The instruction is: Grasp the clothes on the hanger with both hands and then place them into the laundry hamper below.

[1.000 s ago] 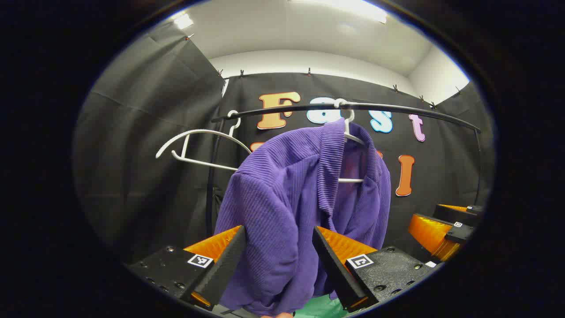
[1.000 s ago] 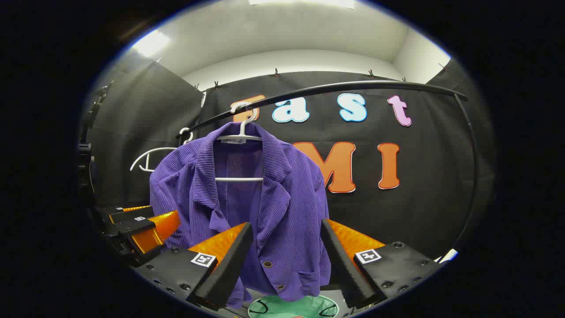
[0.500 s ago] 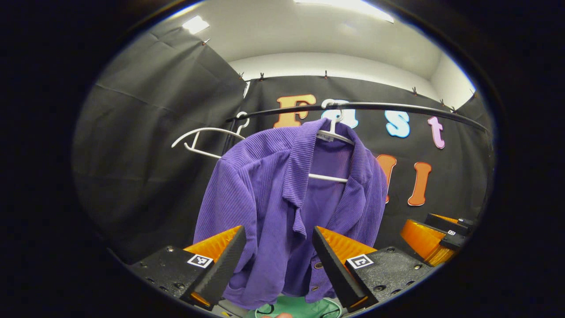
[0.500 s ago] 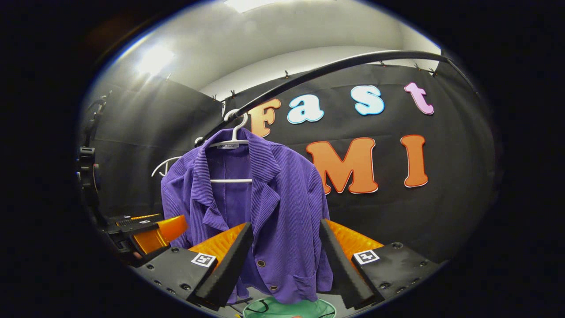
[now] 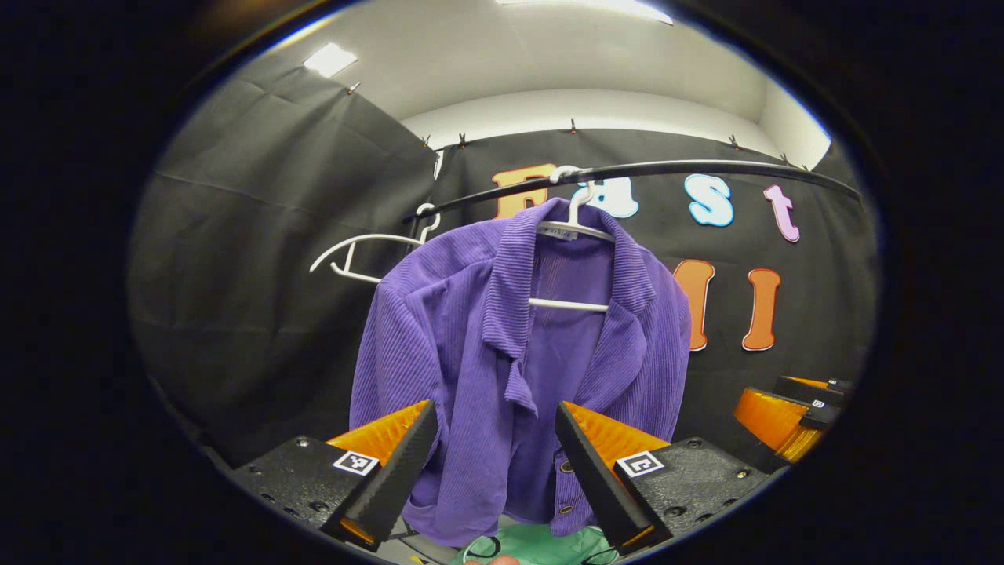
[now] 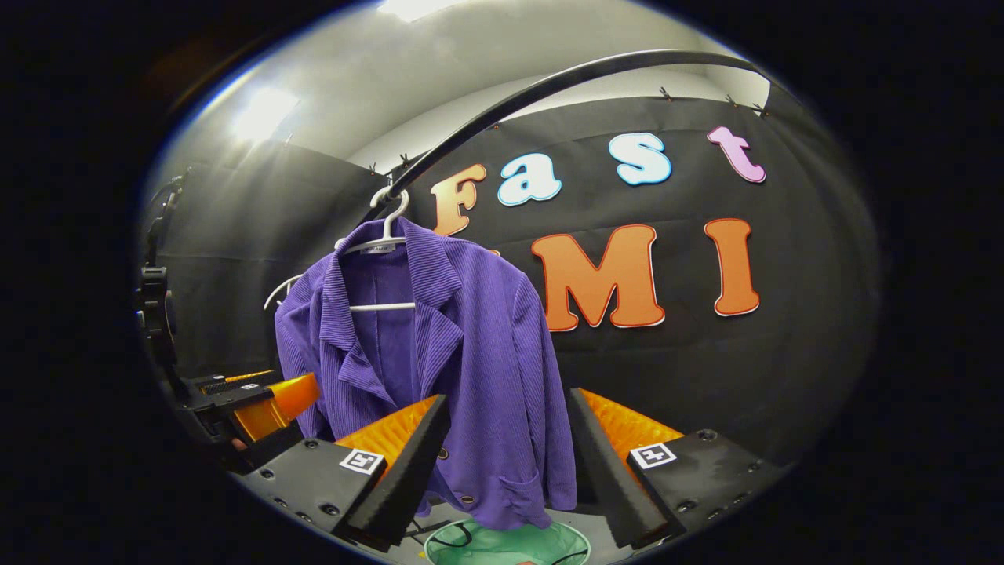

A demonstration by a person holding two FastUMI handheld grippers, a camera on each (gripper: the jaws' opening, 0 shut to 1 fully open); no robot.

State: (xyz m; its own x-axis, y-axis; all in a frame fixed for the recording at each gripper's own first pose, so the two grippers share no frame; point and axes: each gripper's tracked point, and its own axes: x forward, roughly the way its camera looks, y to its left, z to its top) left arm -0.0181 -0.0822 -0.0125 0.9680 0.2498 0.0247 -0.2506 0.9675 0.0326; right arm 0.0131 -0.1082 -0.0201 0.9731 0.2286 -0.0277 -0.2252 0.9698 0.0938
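Note:
A purple ribbed jacket hangs on a white hanger from a black rail. Below it sits a green laundry hamper. My left gripper stands open in front of the jacket's lower half, with cloth seen between its fingers but not pressed. My right gripper is open too, facing the jacket's right front panel. The right gripper appears off to the right in the left gripper view; the left gripper appears at the left in the right gripper view.
An empty white hanger hangs farther left on the same rail. Black cloth walls close the booth behind and to the left. A black stand rises at the far left in the right gripper view.
The left gripper has drawn back and turned to face the jacket's front, which now looks smaller. The right gripper has shifted rightward, so the jacket sits farther left. Both stay open.

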